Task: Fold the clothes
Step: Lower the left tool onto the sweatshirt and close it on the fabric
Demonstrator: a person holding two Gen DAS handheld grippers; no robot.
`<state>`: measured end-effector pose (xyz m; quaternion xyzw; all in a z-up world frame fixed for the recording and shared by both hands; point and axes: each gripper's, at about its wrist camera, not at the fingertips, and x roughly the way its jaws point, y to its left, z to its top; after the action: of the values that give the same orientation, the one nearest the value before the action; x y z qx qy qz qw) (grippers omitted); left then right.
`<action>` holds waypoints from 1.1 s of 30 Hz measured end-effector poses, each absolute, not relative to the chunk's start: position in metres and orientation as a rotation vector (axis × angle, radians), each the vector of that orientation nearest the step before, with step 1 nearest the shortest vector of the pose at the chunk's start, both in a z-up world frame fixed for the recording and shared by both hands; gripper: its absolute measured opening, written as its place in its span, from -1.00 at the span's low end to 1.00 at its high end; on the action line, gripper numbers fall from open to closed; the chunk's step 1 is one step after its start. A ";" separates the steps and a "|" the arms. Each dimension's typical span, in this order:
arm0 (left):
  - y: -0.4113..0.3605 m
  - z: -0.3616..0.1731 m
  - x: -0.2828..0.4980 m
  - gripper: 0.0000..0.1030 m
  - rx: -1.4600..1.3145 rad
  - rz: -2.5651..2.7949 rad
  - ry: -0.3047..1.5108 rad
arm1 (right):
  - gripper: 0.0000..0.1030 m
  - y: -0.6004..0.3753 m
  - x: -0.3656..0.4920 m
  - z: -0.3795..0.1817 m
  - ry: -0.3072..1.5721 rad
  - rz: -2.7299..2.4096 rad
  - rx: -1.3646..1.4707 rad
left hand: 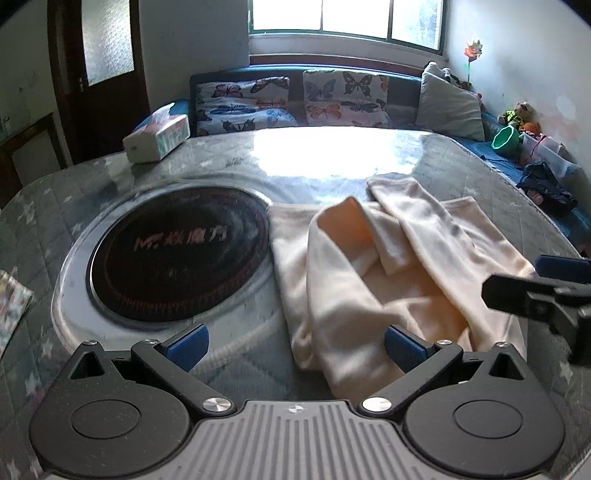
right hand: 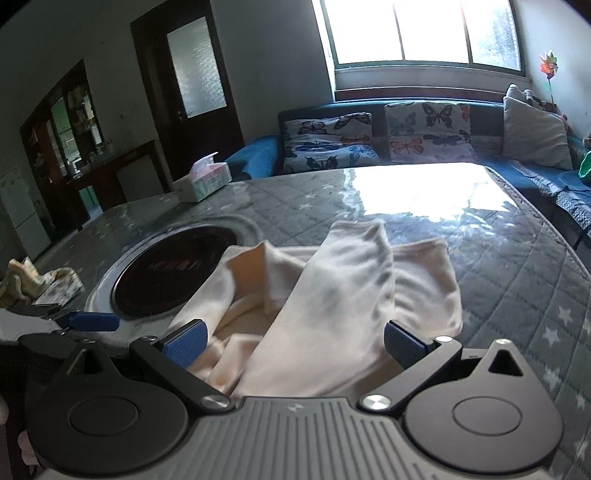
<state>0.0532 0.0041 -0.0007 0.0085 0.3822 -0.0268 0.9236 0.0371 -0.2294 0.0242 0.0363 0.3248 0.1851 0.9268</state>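
Two claws hang wide over one cream garment (left hand: pixel 373 280), neither gripping anything. The garment lies crumpled on the quilted, plastic-covered surface (left hand: pixel 480 173), to the right of the round black cooktop (left hand: pixel 177 251) set into it; two sleeve- or leg-like tubes run toward the far side and overlap, and a flap is turned back on itself near the middle. The left claw (left hand: pixel 295 349) sits at the near edge with only its right finger over cloth. The right claw (right hand: pixel 293 341) straddles the near bunch of fabric, and its dark body shows at the right of the left view.

Several things could spoil a fold from here. The cloth is layered, so a claw closing on the bunch may catch two or three plies at once, and the turned flap would be folded in as a lump. The glossy cover looks slick, so a pull from one side could drag the whole garment rather than spread it, perhaps onto the cooktop. With the left claw half off the cloth, closing there could pinch only a thin edge that slips out on lifting. Glare from the window (right hand: pixel 424 33) washes out the far edge of the surface.
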 end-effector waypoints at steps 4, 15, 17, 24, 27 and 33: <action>0.001 0.004 0.070 0.99 0.039 -0.082 0.757 | 0.83 -0.231 0.061 0.024 0.674 0.368 0.077; -0.012 0.002 0.127 0.54 0.065 -0.161 0.743 | 0.53 -0.228 0.132 0.020 0.712 0.372 0.091; -0.013 -0.002 0.137 0.50 0.072 -0.168 0.750 | 0.43 -0.224 0.142 0.017 0.724 0.376 0.085; -0.011 -0.014 0.161 0.16 0.066 -0.227 0.786 | 0.18 -0.205 0.176 0.005 0.782 0.417 0.055; -0.010 -0.021 0.168 0.10 0.065 -0.254 0.803 | 0.09 -0.194 0.189 -0.003 0.811 0.422 0.032; -0.009 -0.027 0.175 0.08 0.064 -0.302 0.813 | -0.16 -0.180 0.200 -0.015 0.844 0.417 -0.043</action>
<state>0.1751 -0.0089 -0.0271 0.0311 0.3937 -0.1464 0.9070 0.2000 -0.1803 -0.0150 -0.0208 0.4066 0.2008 0.8910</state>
